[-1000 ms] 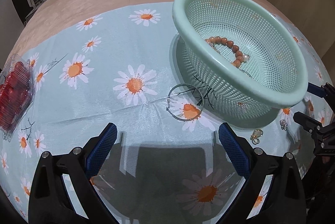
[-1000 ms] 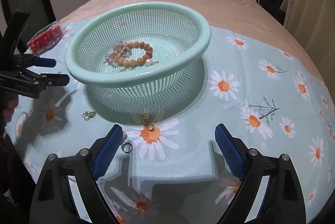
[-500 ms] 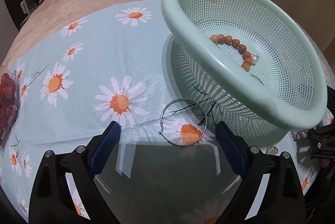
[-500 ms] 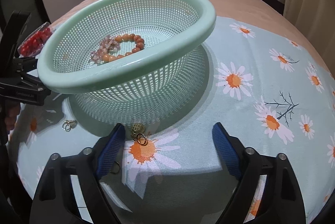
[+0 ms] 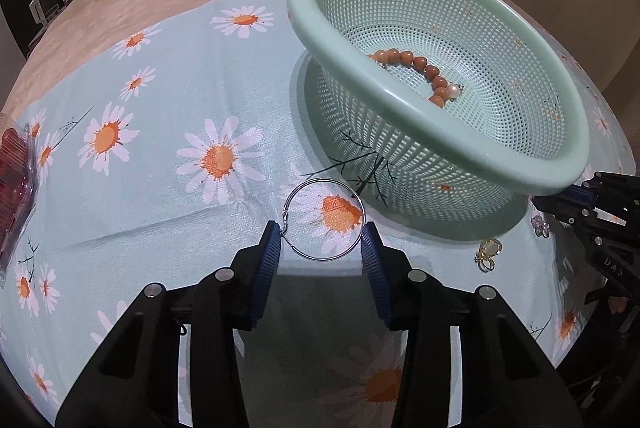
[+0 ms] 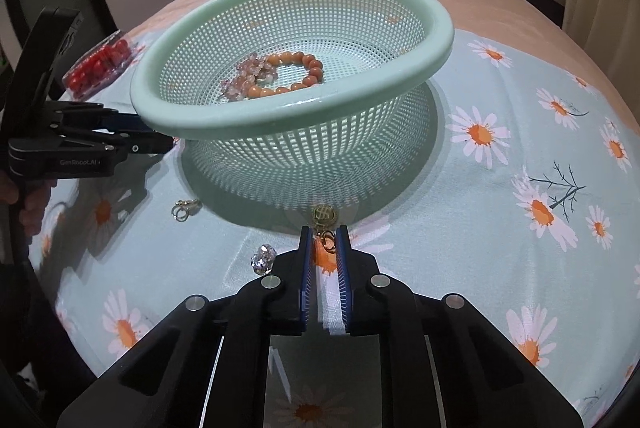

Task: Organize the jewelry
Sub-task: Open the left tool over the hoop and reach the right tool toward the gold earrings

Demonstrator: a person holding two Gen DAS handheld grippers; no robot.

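Observation:
A mint green mesh basket (image 5: pixel 432 115) (image 6: pixel 224 123) stands on the daisy cloth and holds an orange bead bracelet (image 5: pixel 424 67) (image 6: pixel 296 75) and a pink bead bracelet (image 6: pixel 248 75). A silver hoop earring (image 5: pixel 323 220) lies on the cloth between my left gripper's (image 5: pixel 322 240) fingers, whose pads touch its sides. My right gripper (image 6: pixel 323 240) has narrowed around a gold dollar-sign charm (image 6: pixel 325 224) with rings lying in front of the basket. Its pads look just short of touching.
A gold clasp earring (image 5: pixel 488 254) (image 6: pixel 185 208) and a crystal stud (image 6: pixel 263 258) (image 5: pixel 541 226) lie on the cloth near the basket. A clear box of red beads (image 6: pixel 98 65) (image 5: pixel 14 183) sits at the cloth's left edge. Pillows lie at the bed's far end.
Both grippers have moved forward and down and narrowed, the left onto the silver hoop, the right around the gold charm. The basket and its bracelets have stayed put.

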